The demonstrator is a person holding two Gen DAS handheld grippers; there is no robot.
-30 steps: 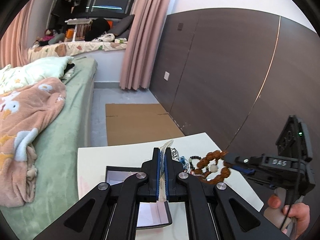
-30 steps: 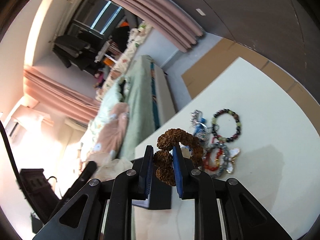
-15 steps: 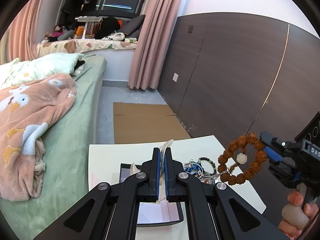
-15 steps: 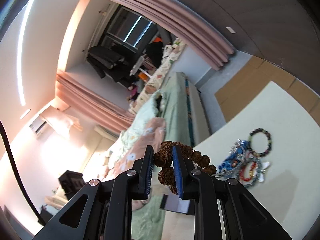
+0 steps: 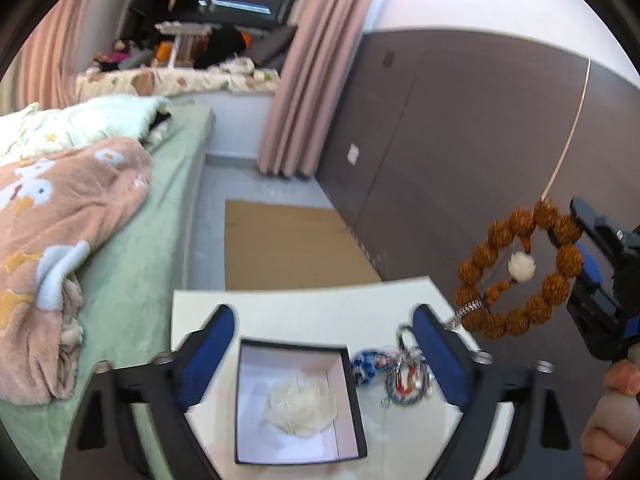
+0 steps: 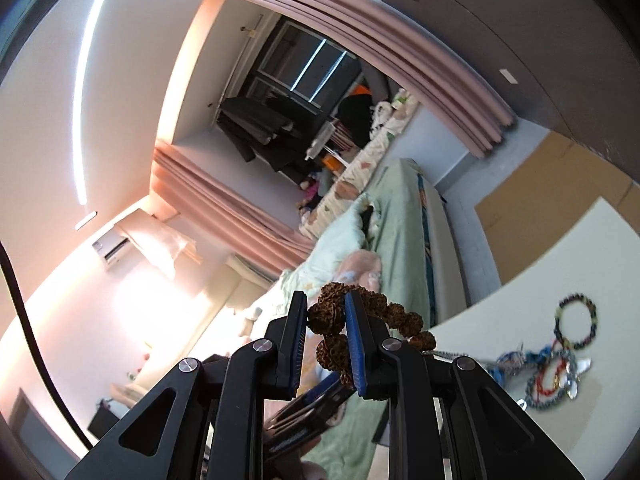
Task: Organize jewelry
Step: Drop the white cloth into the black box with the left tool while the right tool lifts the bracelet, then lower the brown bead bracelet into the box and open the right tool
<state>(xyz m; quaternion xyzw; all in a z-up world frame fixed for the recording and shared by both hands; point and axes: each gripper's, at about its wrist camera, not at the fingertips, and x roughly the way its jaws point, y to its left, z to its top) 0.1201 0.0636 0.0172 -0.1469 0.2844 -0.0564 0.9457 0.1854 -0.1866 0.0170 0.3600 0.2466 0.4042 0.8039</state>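
My left gripper hangs over the white table with its jaws opening wide and nothing pressed between the pads. Below them stands a black-rimmed open box with a crumpled white wad lying inside. My right gripper is shut on a brown bead bracelet and holds it up in the air. In the left wrist view that bracelet hangs at the right in the right gripper, a thin spring chain trailing from it. A tangled jewelry pile lies right of the box.
A dark bead bracelet lies beside the pile on the table. A green bed with a pink blanket runs along the left. A brown panelled wall stands behind, cardboard on the floor. A hand grips the right tool.
The left jaws went from shut on the white wad to wide apart, and the wad now lies in the box. The right gripper rose with the brown bracelet, clear of the pile.
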